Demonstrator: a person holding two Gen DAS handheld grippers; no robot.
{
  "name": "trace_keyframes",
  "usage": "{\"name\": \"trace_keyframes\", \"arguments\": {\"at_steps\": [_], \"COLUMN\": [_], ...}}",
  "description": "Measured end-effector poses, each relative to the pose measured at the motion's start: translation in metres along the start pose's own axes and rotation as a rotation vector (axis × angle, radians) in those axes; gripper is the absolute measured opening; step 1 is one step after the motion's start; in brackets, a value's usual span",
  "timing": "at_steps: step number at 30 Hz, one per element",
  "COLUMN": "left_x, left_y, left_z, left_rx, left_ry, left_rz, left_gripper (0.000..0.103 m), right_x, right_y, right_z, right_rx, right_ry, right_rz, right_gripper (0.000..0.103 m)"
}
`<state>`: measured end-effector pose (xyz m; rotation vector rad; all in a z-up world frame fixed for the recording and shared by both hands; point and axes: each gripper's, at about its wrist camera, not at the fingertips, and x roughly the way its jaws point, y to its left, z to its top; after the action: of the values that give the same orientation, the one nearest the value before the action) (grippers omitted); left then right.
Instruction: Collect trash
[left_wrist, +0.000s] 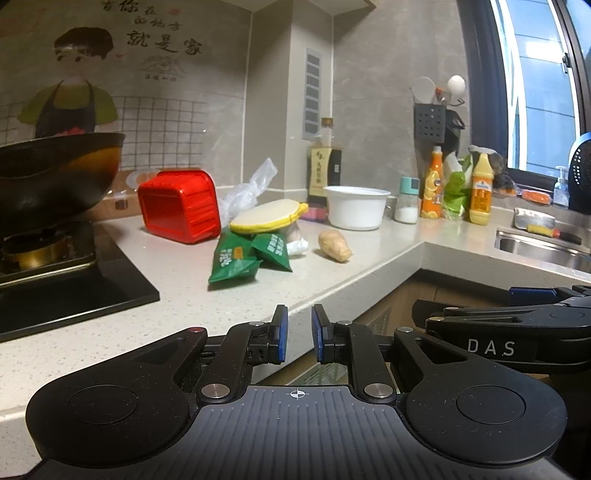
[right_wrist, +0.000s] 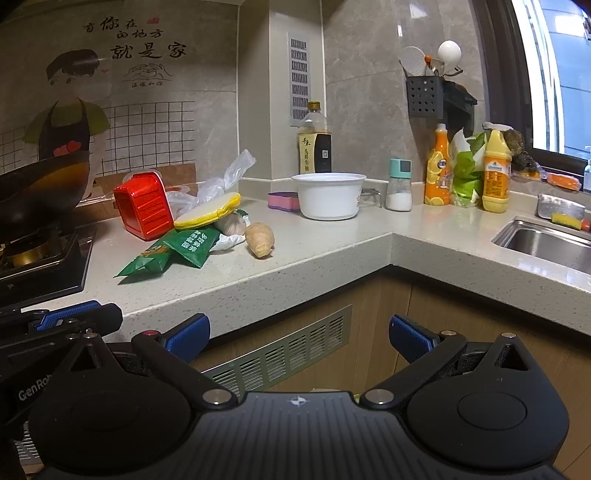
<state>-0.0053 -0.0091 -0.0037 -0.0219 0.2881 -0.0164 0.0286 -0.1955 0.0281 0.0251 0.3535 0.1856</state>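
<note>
Both tongs hang off the counter edge, nothing in them. Left tongs: narrow gap btwn pads, empty. Right tongs: spread wide, empty, over cabinet vent. Trash well ahead on counter, apart from both: green packets, yellow lid on top, clear bag behind, red box to their left, ginger just right.

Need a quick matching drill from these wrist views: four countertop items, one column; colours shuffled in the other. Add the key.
Items:
1. tipped-over box
2. snack wrappers
3. disposable bowl
4. dish-soap bottle

Colours:
A. white
B. orange
C. red
D. green

Pairs: 1-C, 2-D, 3-A, 4-B
</note>
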Motion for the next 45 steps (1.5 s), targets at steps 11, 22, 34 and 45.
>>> {"name": "trace_keyframes", "arguments": {"at_steps": [11, 22, 34, 45], "left_x": [-0.0019, -0.002, -0.0021, -0.002], "left_y": [-0.0017, -0.0025, -0.0029, -0.0027], "left_z": [0.0016, 0.0015, 0.0008, 0.0005], "left_rx": [0.005, 0.007, 0.008, 0.005], "left_ry": [-0.001, 0.002, 0.002, 0.005], "left_rz": [-0.01, -0.016, -0.017, -0.016], "left_gripper": [0.018, 0.018, 0.018, 0.018], "right_x": [0.0, 0.0008, 0.0018, 0.0036], "right_y": [0.0015, 0.001, 0.0013, 0.0001], "right_z": [-0.0015, -0.0027, -0.0043, -0.0037], "right_rx": [-0.005, -0.002, -0.005, -0.008], "right_ry": [-0.002, 0.002, 0.005, 0.008], "right_rz": [-0.004, -0.002, -0.002, -0.001], "right_gripper": [0.103, 0.103, 0.103, 0.103]}}
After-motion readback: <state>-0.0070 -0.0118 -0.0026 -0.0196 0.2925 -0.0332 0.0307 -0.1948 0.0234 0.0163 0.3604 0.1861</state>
